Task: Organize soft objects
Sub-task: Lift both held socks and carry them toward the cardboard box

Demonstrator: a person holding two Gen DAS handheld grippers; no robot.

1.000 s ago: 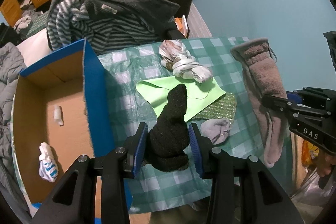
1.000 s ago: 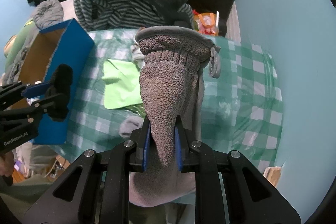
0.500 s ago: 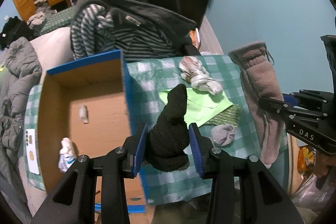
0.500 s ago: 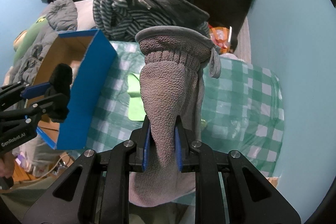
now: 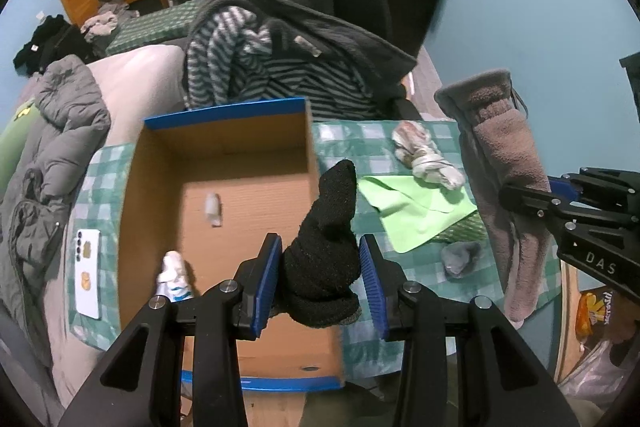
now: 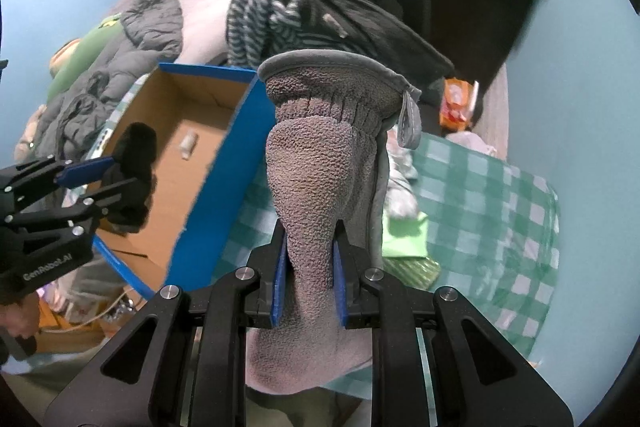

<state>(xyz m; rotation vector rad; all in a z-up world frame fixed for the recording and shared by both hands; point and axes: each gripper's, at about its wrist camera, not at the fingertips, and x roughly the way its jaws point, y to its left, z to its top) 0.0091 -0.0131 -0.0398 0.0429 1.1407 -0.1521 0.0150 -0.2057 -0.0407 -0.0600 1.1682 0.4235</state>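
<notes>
**Two Grippers, Two Soft Items Above the Checked Table**

While the cardboard box [image 5: 224, 163] sits open on the green checked tablecloth [image 5: 424, 259], we see our right gripper [image 6: 308, 267] pinching a grey fleece mitten [image 6: 320, 163] tightly, its cuff standing up past the pads. Our left gripper [image 5: 320, 267] clamps a black knit sock [image 5: 324, 247] over the box's right wall. Inside the box lie a white-and-blue bundle [image 5: 174, 277] and a small pale item [image 5: 212, 209]. A lime cloth [image 5: 416, 207] rests on the table beside it.

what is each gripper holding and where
Left gripper: black sock, gripped at its bunched lower end. Right gripper: grey mitten, pinched near its narrow end.
</notes>
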